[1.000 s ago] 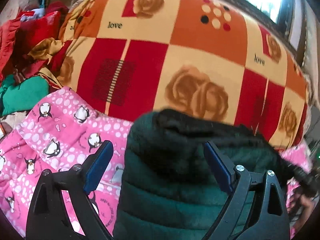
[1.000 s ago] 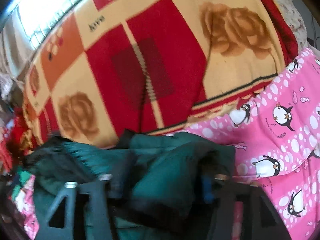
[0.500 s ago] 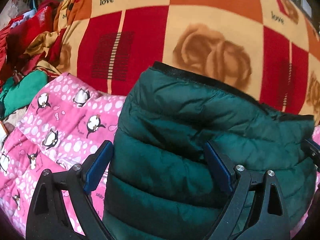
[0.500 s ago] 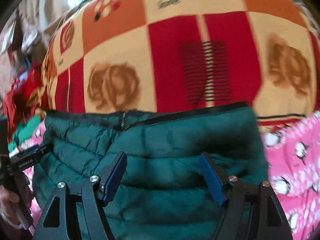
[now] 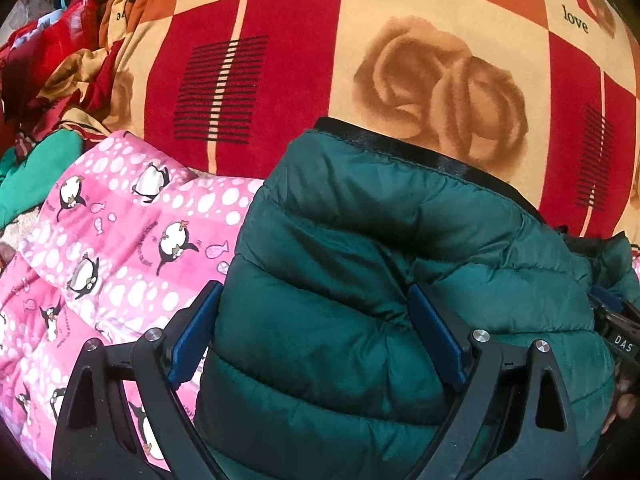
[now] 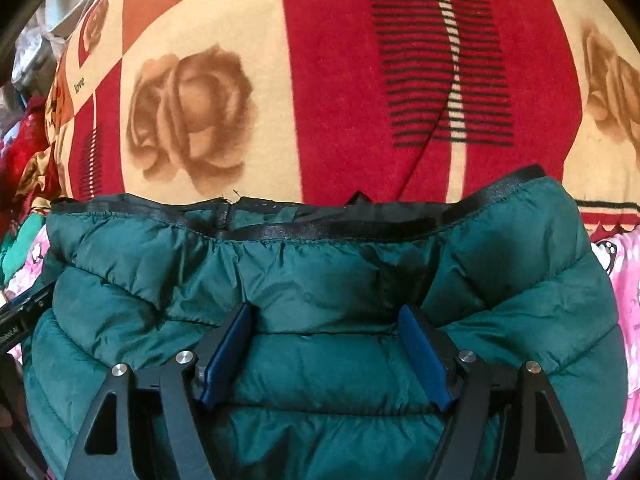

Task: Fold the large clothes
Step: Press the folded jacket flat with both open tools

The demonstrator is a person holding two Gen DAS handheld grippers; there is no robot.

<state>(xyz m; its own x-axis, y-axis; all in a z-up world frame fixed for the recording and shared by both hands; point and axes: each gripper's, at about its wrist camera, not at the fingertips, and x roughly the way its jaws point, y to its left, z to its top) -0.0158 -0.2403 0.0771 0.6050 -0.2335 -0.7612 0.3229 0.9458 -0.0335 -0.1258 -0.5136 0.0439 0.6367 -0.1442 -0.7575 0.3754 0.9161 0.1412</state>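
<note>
A fleece blanket (image 5: 288, 80) in red, cream and orange squares, printed with brown roses and the word "love", covers the bed ahead of me. A pink quilted spread with penguins (image 5: 120, 240) lies on it toward the bed's left side, and beyond that a heap of red and green clothes (image 5: 44, 92) is piled at the far left corner.

Both my hands tilt down toward the bed. The dark green puffer jacket (image 6: 320, 280) lies folded in front of me, partly on the pink spread and partly on the blanket, its black-bound hem running along the far edge of the fold.

My left gripper (image 5: 316, 332) stands with its fingers wide apart, astride the jacket's left end; the padded fabric bulges between the blue pads, but I cannot tell whether they press it. My right gripper (image 6: 328, 352) straddles a quilted ridge at the jacket's middle, fingers moderately apart; here too I cannot tell whether it grips.

The jacket's shell is slick, lightly shiny and stitched into plump horizontal channels.
</note>
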